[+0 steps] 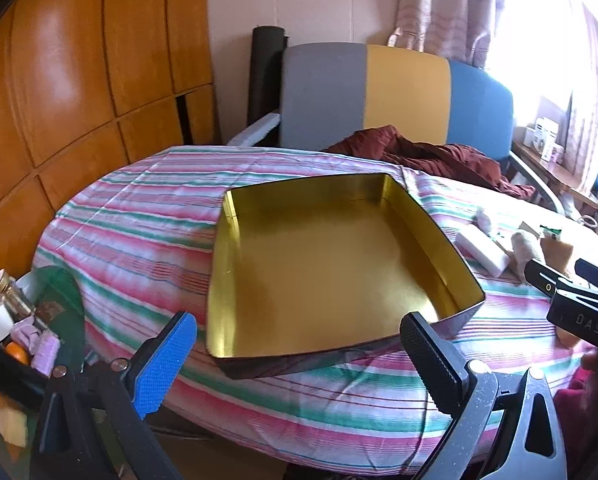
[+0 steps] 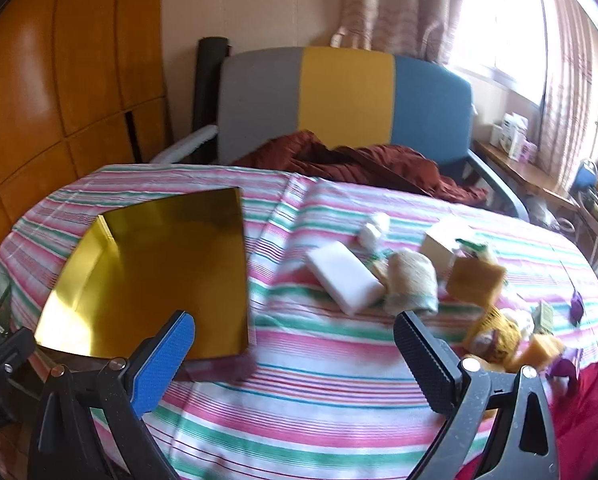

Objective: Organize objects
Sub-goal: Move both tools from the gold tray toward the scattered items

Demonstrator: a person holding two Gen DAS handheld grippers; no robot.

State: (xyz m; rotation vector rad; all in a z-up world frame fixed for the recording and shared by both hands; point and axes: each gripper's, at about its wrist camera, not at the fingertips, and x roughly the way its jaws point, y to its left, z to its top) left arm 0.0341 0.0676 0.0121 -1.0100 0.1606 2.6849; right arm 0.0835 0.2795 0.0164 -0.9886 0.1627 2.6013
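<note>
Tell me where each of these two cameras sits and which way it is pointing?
Left wrist view: sits on the left gripper, looking forward over its open fingers at the empty gold tin on the striped cloth; the right gripper shows at the right edge.
Right wrist view: sits on the right gripper, fingers open, looking at the striped cloth with the tin at left and a white block among small items at right.
Both share the tin, cloth, white block and the grey, yellow and blue chair.

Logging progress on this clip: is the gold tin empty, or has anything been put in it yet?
Empty. The left wrist view shows the gold tin lidless with a bare floor; the white block and other items lie beside it on the striped cloth.
</note>
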